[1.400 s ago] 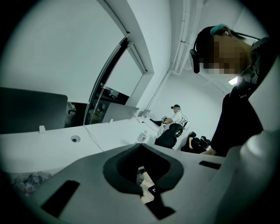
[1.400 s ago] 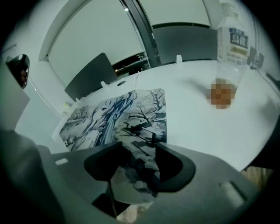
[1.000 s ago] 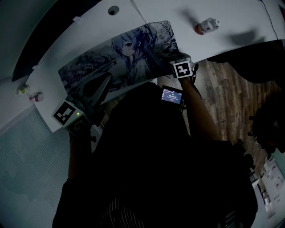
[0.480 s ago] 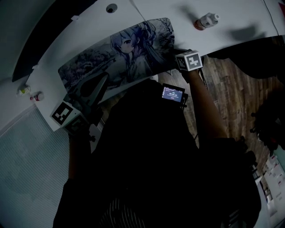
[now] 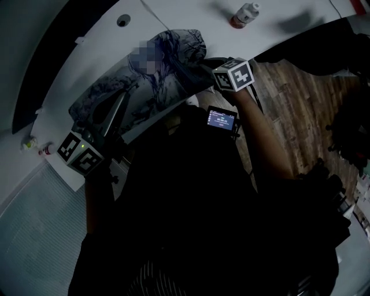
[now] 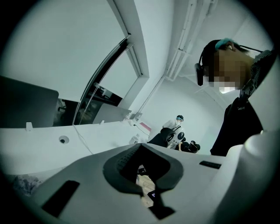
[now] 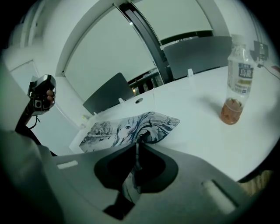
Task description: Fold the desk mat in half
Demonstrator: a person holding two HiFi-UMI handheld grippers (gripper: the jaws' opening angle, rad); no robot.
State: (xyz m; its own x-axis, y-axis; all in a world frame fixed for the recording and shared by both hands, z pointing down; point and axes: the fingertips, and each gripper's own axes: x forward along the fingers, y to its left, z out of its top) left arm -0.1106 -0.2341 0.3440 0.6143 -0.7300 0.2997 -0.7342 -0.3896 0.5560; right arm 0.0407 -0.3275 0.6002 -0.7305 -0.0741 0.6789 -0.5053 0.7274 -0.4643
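The printed desk mat lies lengthwise on the white desk, and in the right gripper view its picture side faces up. My right gripper is shut on the mat's near right corner; the mat's edge stands pinched between the pads, and that end is lifted and curled off the desk. My left gripper hovers above the mat's left half with its jaws a little apart and nothing between them. In the left gripper view the left gripper points up, away from the desk.
A plastic bottle with brownish liquid stands on the desk right of the mat. Small bottles sit at the desk's left end. A cable hole lies behind the mat. Wood floor begins past the desk's near edge.
The right gripper's jaws have shut on the mat's right corner and carried it up and to the left, so that end now curls. The left gripper has shifted slightly left.
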